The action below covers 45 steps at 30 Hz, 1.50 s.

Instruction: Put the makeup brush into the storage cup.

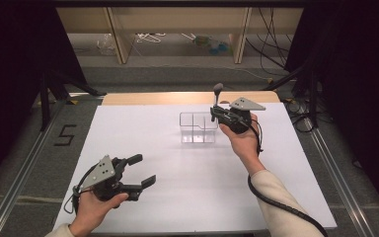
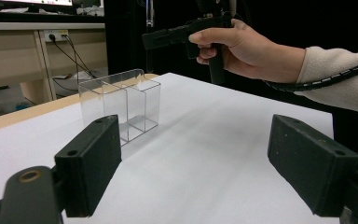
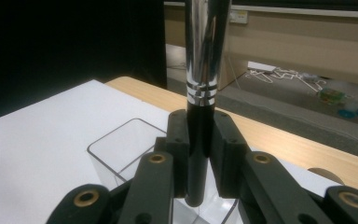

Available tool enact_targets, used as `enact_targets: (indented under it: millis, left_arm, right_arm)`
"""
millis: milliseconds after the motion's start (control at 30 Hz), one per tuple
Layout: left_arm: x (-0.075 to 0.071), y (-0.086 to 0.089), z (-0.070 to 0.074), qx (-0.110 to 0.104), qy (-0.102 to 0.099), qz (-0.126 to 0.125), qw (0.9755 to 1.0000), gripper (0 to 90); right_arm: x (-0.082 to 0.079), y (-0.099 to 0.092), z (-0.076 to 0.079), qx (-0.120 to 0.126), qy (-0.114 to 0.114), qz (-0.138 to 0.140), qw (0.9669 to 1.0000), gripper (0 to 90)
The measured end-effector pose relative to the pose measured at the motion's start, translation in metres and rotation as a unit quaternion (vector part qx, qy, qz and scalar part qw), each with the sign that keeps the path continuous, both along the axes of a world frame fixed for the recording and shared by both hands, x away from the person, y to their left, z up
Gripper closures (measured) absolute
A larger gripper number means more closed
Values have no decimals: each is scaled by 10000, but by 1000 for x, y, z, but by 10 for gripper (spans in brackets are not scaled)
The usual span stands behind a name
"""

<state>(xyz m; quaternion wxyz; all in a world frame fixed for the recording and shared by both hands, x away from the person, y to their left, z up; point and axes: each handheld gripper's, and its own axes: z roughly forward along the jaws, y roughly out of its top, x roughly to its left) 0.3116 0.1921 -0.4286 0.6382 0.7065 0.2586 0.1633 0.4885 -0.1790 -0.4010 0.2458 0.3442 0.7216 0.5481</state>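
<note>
Clamping a makeup brush (image 3: 204, 70) upright over clear organizer (image 1: 198, 127), right tongs (image 1: 216, 116) risking rim strike at 12 o'clock; left tongs (image 1: 139, 170) wide, empty.

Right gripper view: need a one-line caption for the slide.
Right gripper shut on a black-handled brush with a chrome ferrule, held upright above the clear divided box on the white table.

L gripper (image 1: 137, 172) low near table, jaws wide apart; R gripper (image 1: 216, 114) raised, jaws clamped tight
</note>
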Motion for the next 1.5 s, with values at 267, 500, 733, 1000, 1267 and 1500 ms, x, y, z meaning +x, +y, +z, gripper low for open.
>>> enact_targets:
  millis: [267, 500, 733, 1000, 1267, 1500]
  left_arm:
    - [0, 0, 0, 1, -3, -5, 10000, 171]
    - [0, 0, 0, -11, -4, -1, 10000, 171]
    - [0, 0, 0, -11, -3, -1, 10000, 171]
    - [0, 0, 0, 4, -8, -10, 10000, 171]
    - [0, 0, 0, 4, -10, -11, 10000, 171]
    - [1, 0, 0, 7, -13, -27, 10000, 171]
  right_arm:
    - [2, 0, -1, -1, 39, -50, 10000, 792]
    - [3, 0, -1, -32, 79, -65, 9999, 792]
    - [6, 0, -3, -62, 14, -68, 10000, 792]
    - [6, 2, -2, -21, 67, -61, 10000, 792]
    - [8, 3, -5, -71, 142, -71, 9998, 792]
    - [10, 3, -7, -103, 125, -86, 9998, 791]
